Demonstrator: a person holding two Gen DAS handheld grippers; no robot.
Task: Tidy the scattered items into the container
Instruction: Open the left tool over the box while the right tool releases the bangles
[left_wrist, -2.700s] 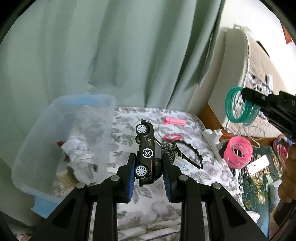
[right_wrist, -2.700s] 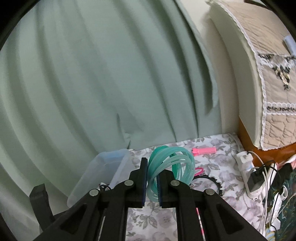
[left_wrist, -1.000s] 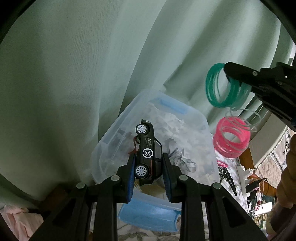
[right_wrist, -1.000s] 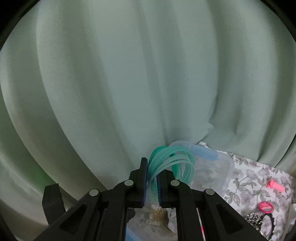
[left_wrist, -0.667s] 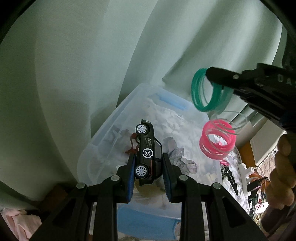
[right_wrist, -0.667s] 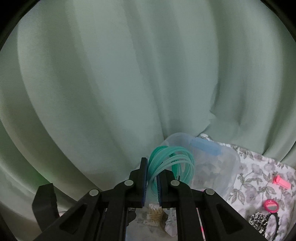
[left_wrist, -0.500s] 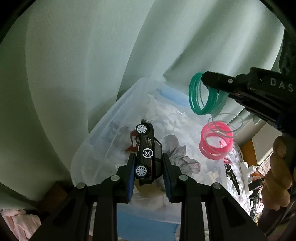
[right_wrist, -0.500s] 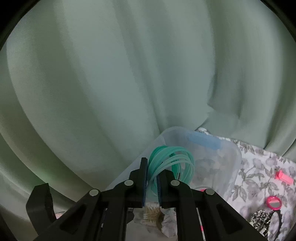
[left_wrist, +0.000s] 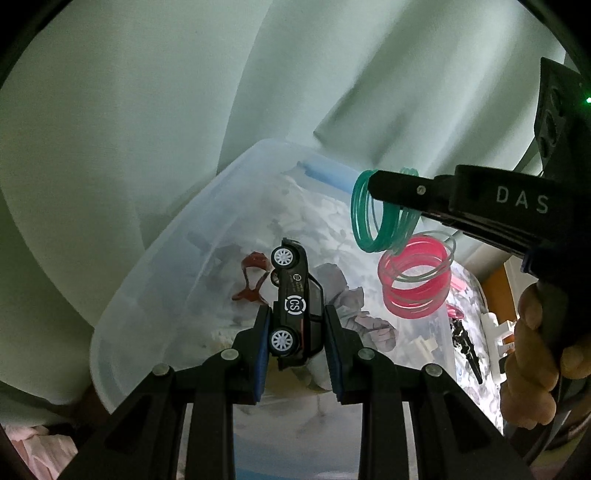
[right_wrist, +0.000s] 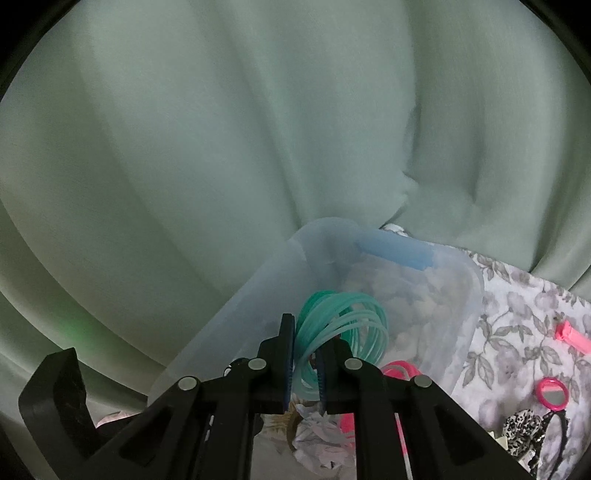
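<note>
Both grippers had moved over the clear bin (left_wrist: 155, 266) since earlier. L wrist view: left gripper (left_wrist: 297, 343) clenched on toy car (left_wrist: 293, 306) above bin. R wrist view: right gripper (right_wrist: 304, 363) pinched teal coil bands (right_wrist: 343, 325), w/ bin (right_wrist: 461, 273) below.

Moved, both tools: our left tool (left_wrist: 295, 345) with toy car (left_wrist: 293, 306) and right tool (right_wrist: 306, 363) with teal rings (right_wrist: 343, 325), from above bed to above container (left_wrist: 177, 254).

Both views are dim with a green cast, soft light filtering through the curtain (left_wrist: 147, 110) behind the scene and leaving its folds in gentle shadow. Fisheye bending curves the edges into black corners. The right wrist view looks slightly softer, its curtain (right_wrist: 258, 147) folds smeared.
</note>
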